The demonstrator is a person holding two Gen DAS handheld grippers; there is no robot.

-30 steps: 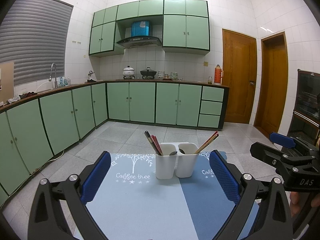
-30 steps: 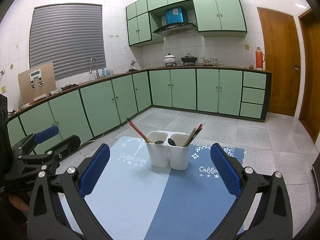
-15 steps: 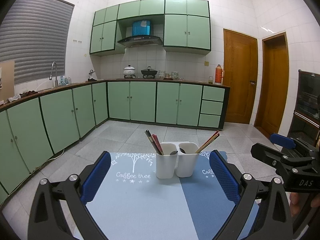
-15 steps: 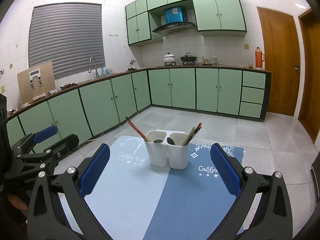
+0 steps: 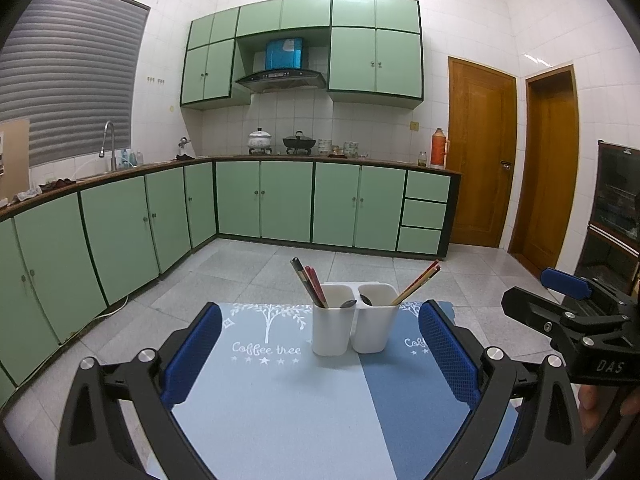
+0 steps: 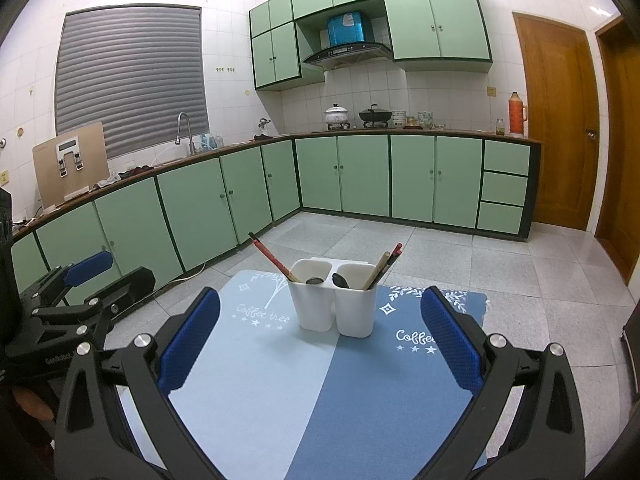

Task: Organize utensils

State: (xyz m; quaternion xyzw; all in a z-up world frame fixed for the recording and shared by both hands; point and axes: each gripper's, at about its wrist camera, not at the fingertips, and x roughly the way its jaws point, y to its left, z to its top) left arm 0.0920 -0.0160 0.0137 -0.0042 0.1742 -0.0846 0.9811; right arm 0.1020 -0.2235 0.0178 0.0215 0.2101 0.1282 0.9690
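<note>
Left wrist view is showing the utensil holder (image 5: 354, 322) standing upright, centred beyond both grippers' spread, empty jaws.

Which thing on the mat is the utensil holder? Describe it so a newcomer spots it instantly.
Find the two-tone blue mat printed "Coffee tree". Near its far edge stands the white utensil holder, the only upright object on it. It is a joined pair of cups with chopsticks leaning outward and dark spoon ends showing at the middle.
</note>
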